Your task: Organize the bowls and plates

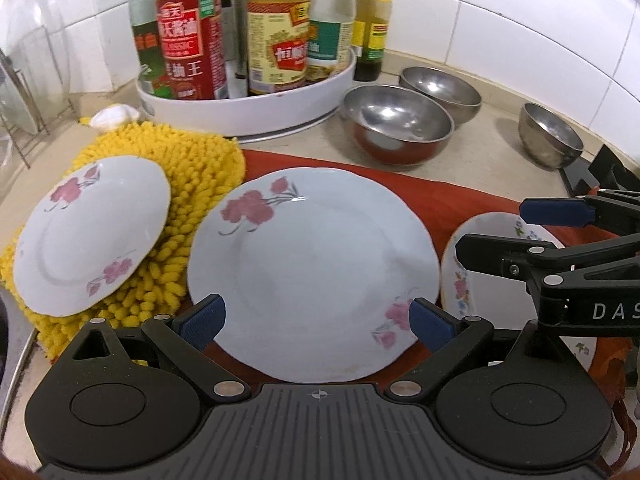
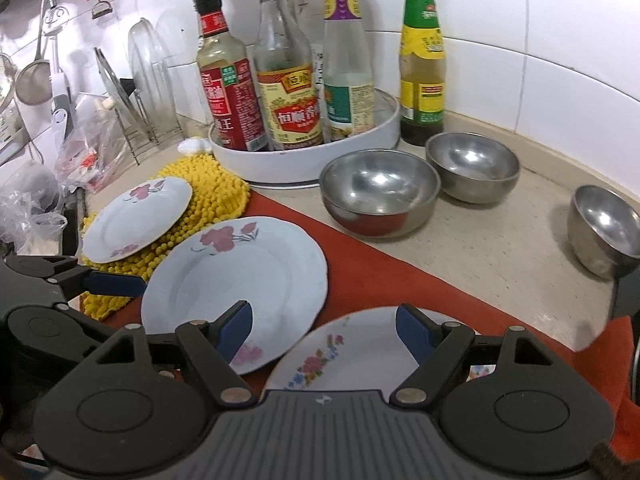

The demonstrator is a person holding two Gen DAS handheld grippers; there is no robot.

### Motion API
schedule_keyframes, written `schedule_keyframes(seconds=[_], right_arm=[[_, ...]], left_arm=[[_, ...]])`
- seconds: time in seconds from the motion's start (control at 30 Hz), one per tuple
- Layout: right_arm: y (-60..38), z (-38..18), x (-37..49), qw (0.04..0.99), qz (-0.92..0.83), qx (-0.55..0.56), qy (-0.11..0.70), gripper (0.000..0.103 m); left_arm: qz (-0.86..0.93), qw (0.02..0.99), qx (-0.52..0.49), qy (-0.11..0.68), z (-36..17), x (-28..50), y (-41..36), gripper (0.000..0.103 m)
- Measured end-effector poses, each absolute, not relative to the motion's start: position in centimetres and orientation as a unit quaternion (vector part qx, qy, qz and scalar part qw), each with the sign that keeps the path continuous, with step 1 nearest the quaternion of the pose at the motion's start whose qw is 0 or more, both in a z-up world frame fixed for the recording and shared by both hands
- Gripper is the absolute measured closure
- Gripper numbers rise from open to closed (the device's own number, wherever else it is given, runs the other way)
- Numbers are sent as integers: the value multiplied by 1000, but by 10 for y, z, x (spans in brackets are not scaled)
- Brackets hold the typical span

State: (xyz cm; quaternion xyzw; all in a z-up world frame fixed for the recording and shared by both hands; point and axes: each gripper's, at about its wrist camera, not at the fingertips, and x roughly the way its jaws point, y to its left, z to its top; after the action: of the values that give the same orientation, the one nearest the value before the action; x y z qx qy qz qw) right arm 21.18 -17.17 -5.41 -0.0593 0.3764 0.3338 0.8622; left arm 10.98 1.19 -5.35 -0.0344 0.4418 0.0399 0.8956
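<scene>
A large white plate with pink flowers (image 1: pixel 312 276) (image 2: pixel 236 276) lies on a red cloth (image 1: pixel 452 200). My left gripper (image 1: pixel 316 322) is open over its near rim, holding nothing. A smaller pink-flower plate (image 1: pixel 90 236) (image 2: pixel 138 218) rests tilted on a yellow mat (image 1: pixel 200 168). A plate with multicoloured flowers (image 1: pixel 460 276) (image 2: pixel 360 356) lies at the right; my right gripper (image 2: pixel 326 334) is open above it, empty. Three steel bowls (image 1: pixel 396 124) (image 1: pixel 440 90) (image 1: pixel 550 136) stand on the counter behind.
A white turntable tray (image 1: pixel 256 110) (image 2: pixel 304 164) with several sauce bottles stands at the back. A bottle (image 2: pixel 422 60) stands beside it. A rack with glass lids (image 2: pixel 140 80) and plastic bags (image 2: pixel 88 156) are at the left. A black stove edge (image 1: pixel 596 176) is at the right.
</scene>
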Motion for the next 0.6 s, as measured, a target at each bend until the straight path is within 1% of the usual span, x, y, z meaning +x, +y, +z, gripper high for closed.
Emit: schedule_keyframes(seconds=[0.6], right_arm=[[-126, -58, 229, 840, 386, -105, 367, 28]], left_arm=[[92, 883, -74, 453, -59, 115, 42, 3]])
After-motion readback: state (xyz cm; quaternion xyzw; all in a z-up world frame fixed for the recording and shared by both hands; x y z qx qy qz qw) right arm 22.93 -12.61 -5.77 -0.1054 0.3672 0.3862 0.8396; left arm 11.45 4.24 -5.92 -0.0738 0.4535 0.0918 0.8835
